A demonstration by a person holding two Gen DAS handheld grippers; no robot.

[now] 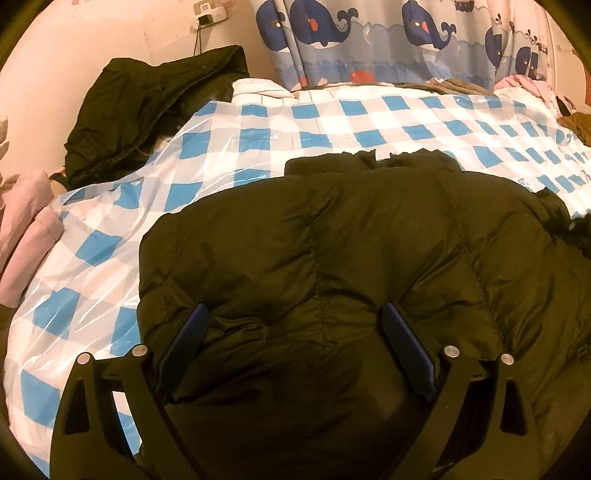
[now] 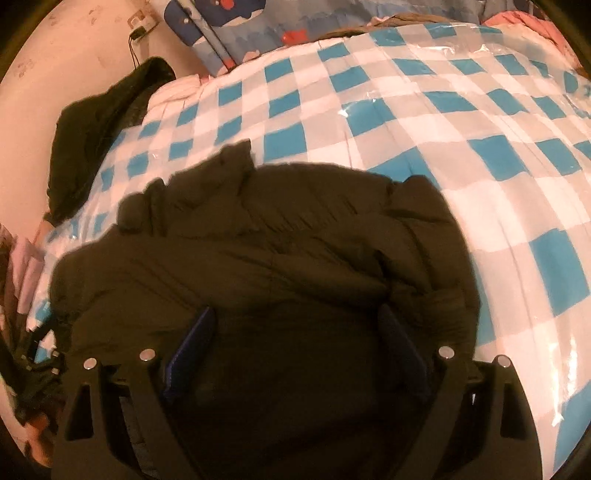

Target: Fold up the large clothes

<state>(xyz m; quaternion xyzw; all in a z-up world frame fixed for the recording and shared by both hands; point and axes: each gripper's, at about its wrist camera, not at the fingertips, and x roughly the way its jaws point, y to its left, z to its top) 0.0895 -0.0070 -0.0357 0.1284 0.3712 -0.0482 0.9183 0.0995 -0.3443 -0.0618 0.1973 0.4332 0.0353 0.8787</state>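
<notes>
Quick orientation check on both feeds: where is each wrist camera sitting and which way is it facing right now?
Left wrist: sits on the left gripper, low over the dark puffer jacket, facing the whale curtain; both open fingers show.
Right wrist: sits on the right gripper, over the same jacket's right part, facing across the checkered plastic sheet; both open fingers show, with the other gripper at far left.
Shared: the jacket, the sheet, the curtain, the second dark garment and the wall socket.

A bedroom at home. The bed [image 1: 110,236] wears a blue-checked plastic cover, a whale-print curtain [image 1: 369,40] hangs behind it, and clothes [image 1: 147,107] lie heaped along the wall [image 1: 74,48] under a socket [image 1: 208,14].
</notes>
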